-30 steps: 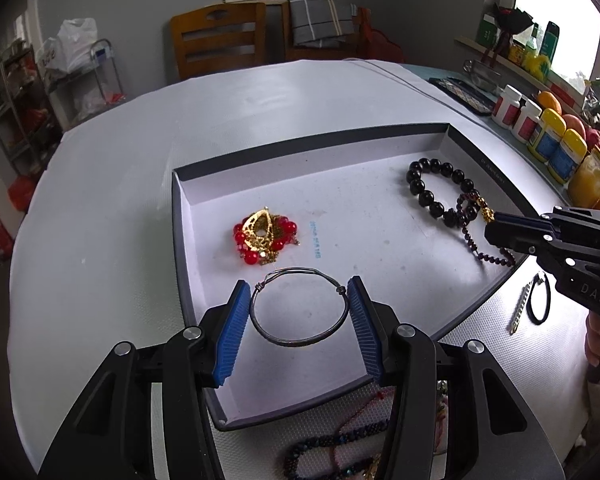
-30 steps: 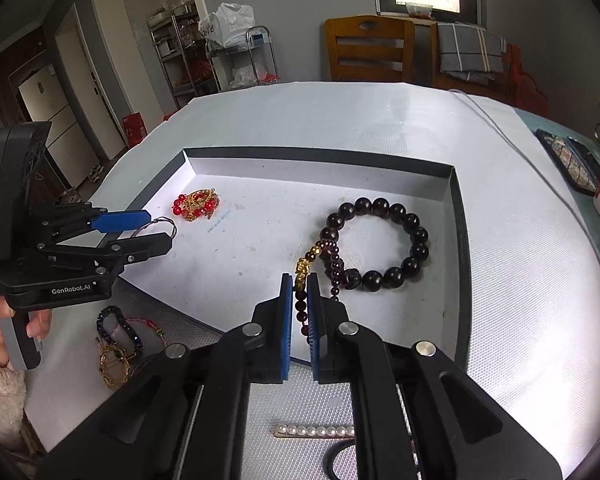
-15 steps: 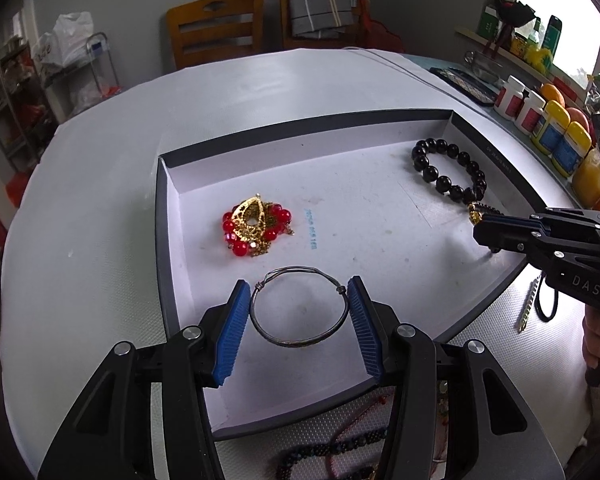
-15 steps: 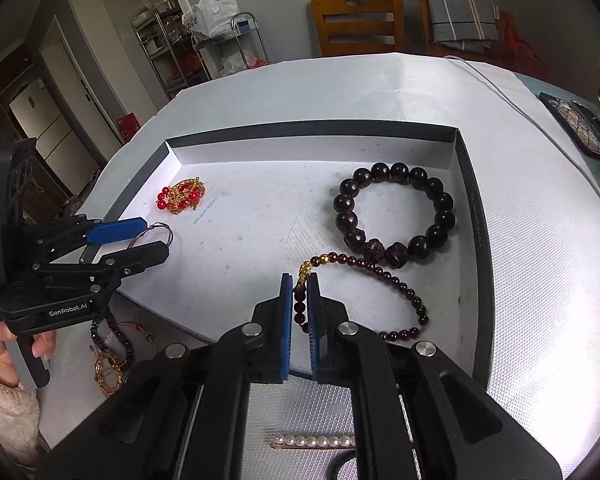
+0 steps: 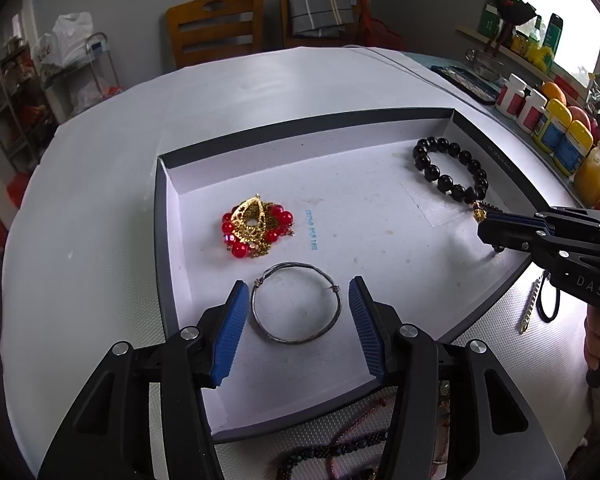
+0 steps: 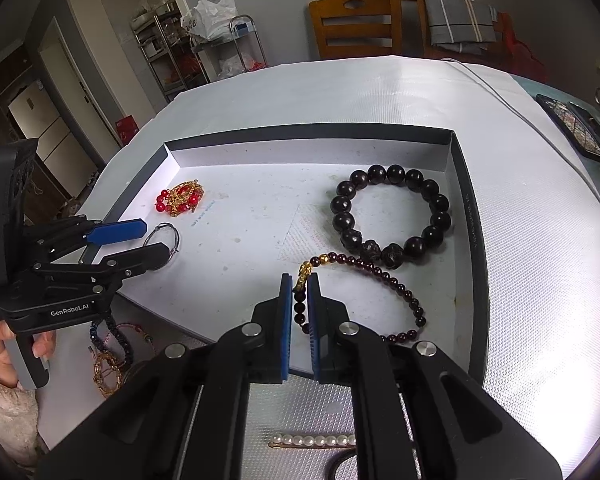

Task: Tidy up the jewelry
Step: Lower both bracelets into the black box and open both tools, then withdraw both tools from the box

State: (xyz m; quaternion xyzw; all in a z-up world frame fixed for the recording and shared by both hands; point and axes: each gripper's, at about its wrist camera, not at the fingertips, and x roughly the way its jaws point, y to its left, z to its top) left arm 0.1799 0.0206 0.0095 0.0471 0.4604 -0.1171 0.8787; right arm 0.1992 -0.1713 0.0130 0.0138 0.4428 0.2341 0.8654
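A shallow dark-rimmed tray (image 5: 162, 216) (image 6: 466, 208) with a white floor lies on the round white table. In it lie a red-and-gold ornament (image 5: 256, 226) (image 6: 180, 198), a thin metal bangle (image 5: 296, 308) (image 6: 164, 236) and a black bead bracelet (image 5: 450, 168) (image 6: 388, 216). My left gripper (image 5: 296, 304) (image 6: 140, 240) is open, its blue pads on either side of the bangle, not touching it. My right gripper (image 6: 300, 292) (image 5: 490, 228) is shut on a dark red small-bead bracelet (image 6: 380, 276) near its gold charm; the rest of the strand lies on the tray floor.
Loose bead strings and chains (image 6: 110, 344) (image 5: 340, 452) lie on the table in front of the tray. A pearl hair clip (image 6: 314, 440) and a black ring (image 5: 548, 300) lie at the front right. Bottles and fruit (image 5: 556, 128) stand at the right; chairs (image 5: 216, 28) stand behind the table.
My right gripper has pulled the small-bead bracelet back toward the tray's near edge, away from the black bracelet, stretching the strand out. My left gripper has stayed open around the bangle.
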